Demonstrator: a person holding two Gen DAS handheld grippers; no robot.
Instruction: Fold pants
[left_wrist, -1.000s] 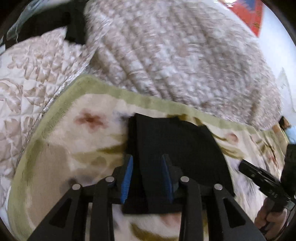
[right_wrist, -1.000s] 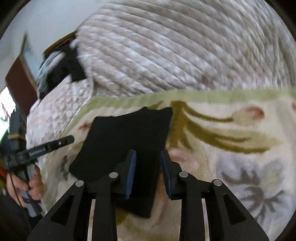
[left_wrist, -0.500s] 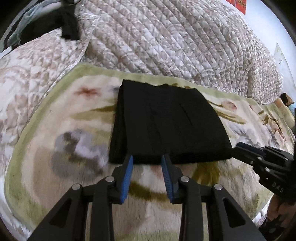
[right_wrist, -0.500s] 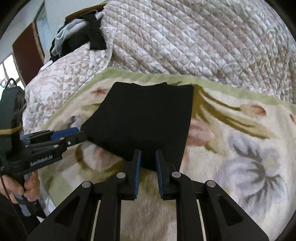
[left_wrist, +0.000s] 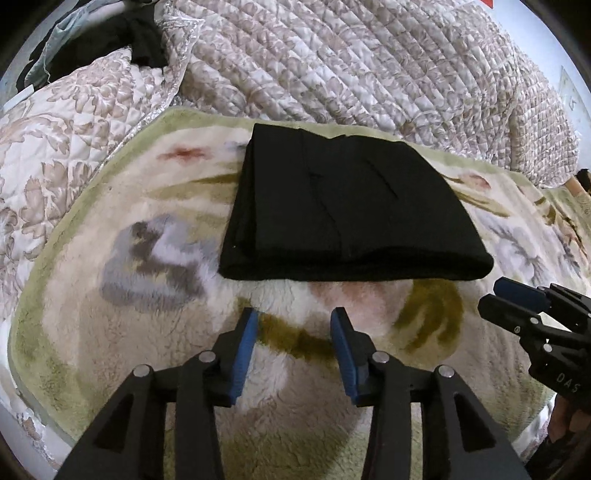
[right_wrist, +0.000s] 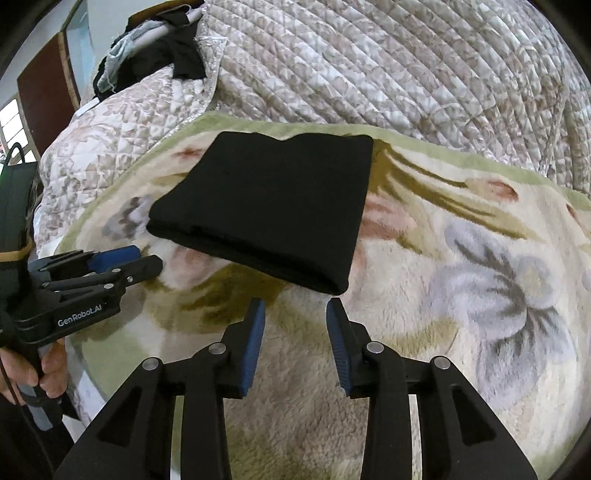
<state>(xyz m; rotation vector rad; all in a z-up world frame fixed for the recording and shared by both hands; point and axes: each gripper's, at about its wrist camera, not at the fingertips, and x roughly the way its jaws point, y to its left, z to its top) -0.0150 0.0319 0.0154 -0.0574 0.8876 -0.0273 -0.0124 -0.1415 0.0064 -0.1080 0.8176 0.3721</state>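
The pants (left_wrist: 351, 206) are a neat black rectangle, soft knit with a rounded fold edge facing me, lying flat on the fuzzy floral blanket (left_wrist: 147, 332) next to the puffy quilt (left_wrist: 351, 62). My left tongs (left_wrist: 293, 325) and right tongs (right_wrist: 295, 314) both hang released, gripping nothing, just short of that fold.

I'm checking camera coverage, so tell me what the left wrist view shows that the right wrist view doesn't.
Only the left wrist view shows the left gripper head-on, open over the floral blanket, with the right gripper entering from the side. Only the right wrist view shows the right gripper head-on, also open, plus the hand gripping the left gripper's handle and a dark wooden panel. Both share the folded black pants, the quilted bedspread and a pile of clothes behind.
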